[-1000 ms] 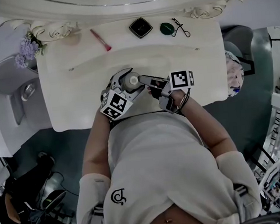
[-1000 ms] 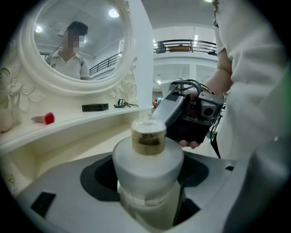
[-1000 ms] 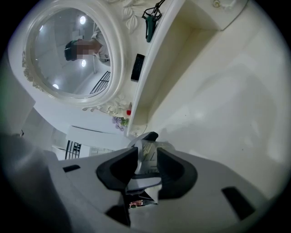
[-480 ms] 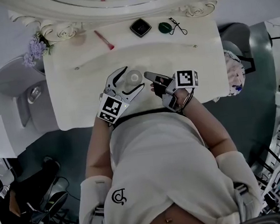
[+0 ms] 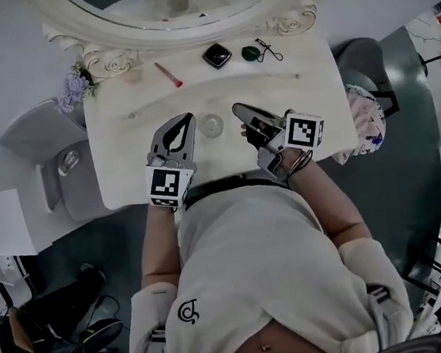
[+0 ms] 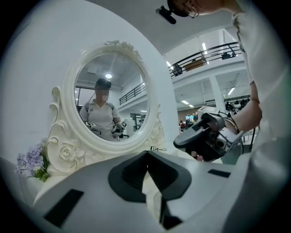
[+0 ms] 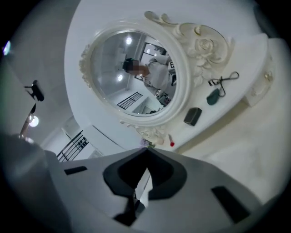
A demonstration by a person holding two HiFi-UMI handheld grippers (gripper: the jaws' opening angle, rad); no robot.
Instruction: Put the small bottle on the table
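Small bottle [image 5: 212, 124] set down on the white table [image 5: 125, 166], a little in from the front edge, seen from above as a pale round shape. Held by nothing, flanked by the two grippers and touching neither. Just to its left, the left gripper [image 5: 188, 118], jaws pressed fully together with nothing between them, tips pointing toward the back of the table. To its right and slightly farther off, the right gripper [image 5: 238, 108], likewise closed tight and empty, angled in toward the bottle from the front right. Farther back, along the rear of the tabletop, a row of small things well apart from the bottle: a pink brush [image 5: 168, 74] lying slantwise, a black square compact [image 5: 216, 55], a dark green round item [image 5: 250, 52], and beside that an eyelash curler [image 5: 271, 48]. At the back left corner, purple flowers [image 5: 75, 87]. Behind it all, an oval mirror [image 5: 178, 0] in an ornate white frame.
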